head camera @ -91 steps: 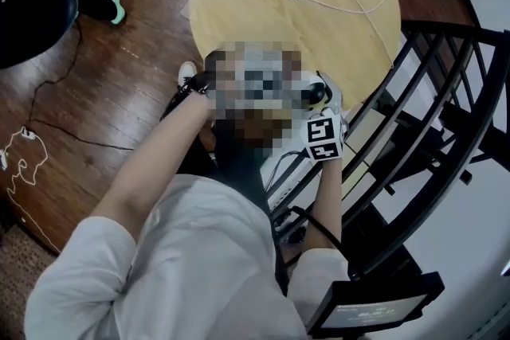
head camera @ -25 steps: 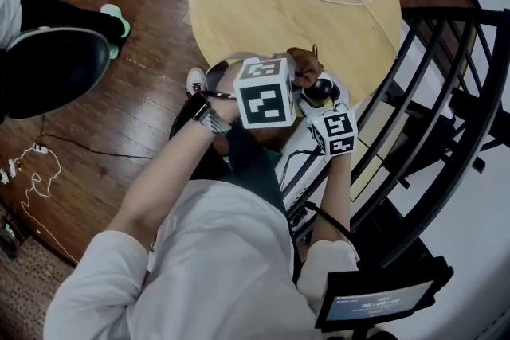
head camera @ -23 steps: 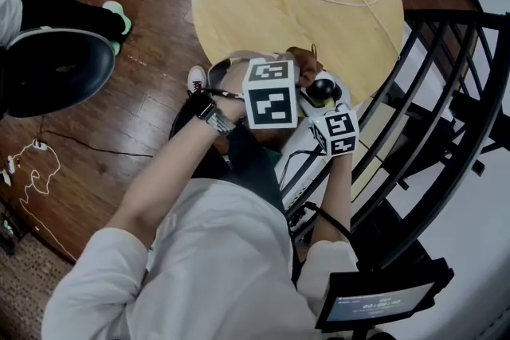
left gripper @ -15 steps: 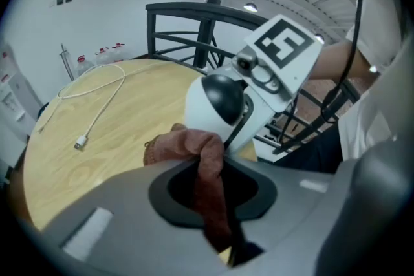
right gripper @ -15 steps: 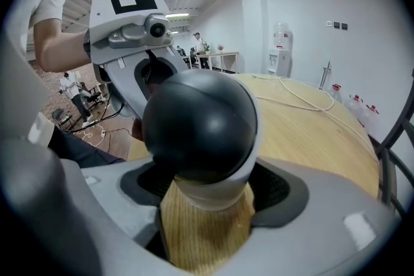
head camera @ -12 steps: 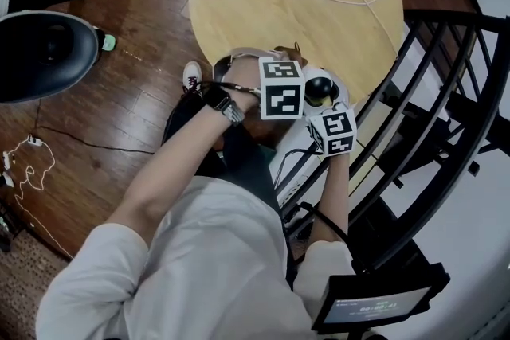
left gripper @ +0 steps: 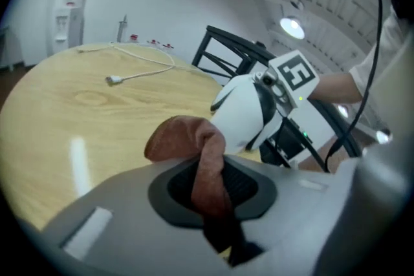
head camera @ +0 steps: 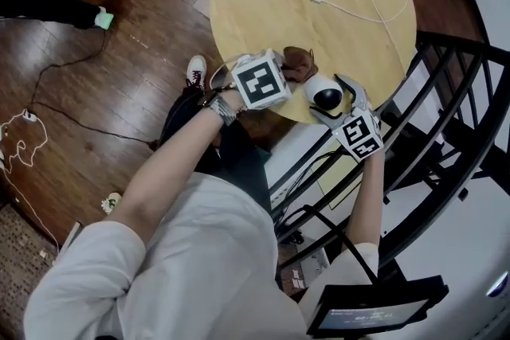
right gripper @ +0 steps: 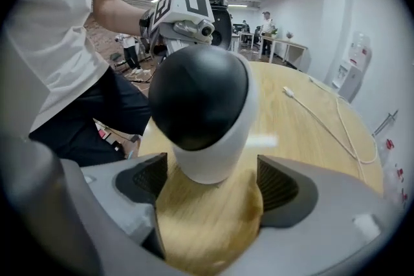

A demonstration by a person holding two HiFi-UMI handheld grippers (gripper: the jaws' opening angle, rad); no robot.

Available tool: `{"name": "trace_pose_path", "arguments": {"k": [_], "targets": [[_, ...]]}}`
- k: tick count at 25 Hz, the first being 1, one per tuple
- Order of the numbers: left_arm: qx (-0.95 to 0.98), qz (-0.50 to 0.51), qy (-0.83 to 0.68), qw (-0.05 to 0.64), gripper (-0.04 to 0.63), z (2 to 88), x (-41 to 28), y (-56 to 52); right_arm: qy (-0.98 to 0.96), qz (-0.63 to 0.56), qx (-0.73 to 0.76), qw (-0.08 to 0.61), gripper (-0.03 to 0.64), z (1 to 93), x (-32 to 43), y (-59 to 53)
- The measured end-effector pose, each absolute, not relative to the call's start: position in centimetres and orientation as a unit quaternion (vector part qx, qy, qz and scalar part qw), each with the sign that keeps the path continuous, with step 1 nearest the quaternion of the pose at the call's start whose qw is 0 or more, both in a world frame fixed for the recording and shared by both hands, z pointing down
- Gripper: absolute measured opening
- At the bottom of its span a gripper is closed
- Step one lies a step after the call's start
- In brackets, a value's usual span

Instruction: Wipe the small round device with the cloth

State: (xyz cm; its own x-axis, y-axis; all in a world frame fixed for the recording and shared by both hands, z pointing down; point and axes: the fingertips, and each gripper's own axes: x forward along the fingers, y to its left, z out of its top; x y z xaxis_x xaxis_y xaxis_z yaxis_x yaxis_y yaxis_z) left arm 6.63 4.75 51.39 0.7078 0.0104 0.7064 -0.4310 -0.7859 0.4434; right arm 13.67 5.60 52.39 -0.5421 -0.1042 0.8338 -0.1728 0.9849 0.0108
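Pinching brown fabric cloth (left gripper: pixel 196 155) in my left gripper (head camera: pixel 284 71) for wiping; right gripper (right gripper: pixel 207 187) fingers spread, bracketing white-and-black round device (right gripper: pixel 202 110) steady.

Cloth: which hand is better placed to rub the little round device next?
Left. The left tongs are shut on the brown cloth, right beside the round device. The right tongs sit open around its base, with no cloth, so they look better for steadying it.
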Motion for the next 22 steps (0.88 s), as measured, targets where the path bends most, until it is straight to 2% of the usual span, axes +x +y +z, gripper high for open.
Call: {"name": "trace_pose_path", "arguments": {"k": [4, 6, 16, 22], "targets": [[0.871, 0.332, -0.151, 0.329, 0.066, 51.3, 6.0, 4.2, -0.879, 0.030, 0.032, 0.474, 0.425, 52.1, 12.9, 5.4], [0.868, 0.335, -0.152, 0.333, 0.064, 51.6, 5.7, 4.4, -0.878, 0.035, 0.026, 0.477, 0.351, 52.4, 12.3, 5.7], [0.869, 0.319, -0.152, 0.347, 0.066, 51.2, 6.2, 4.4, -0.876, 0.082, 0.123, 0.460, 0.347, 52.3, 12.4, 5.5], [0.865, 0.319, -0.155, 0.354, 0.066, 51.3, 6.7, 4.0, -0.836, 0.144, 0.210, 0.486, 0.347, 52.5, 12.6, 4.7]]}}
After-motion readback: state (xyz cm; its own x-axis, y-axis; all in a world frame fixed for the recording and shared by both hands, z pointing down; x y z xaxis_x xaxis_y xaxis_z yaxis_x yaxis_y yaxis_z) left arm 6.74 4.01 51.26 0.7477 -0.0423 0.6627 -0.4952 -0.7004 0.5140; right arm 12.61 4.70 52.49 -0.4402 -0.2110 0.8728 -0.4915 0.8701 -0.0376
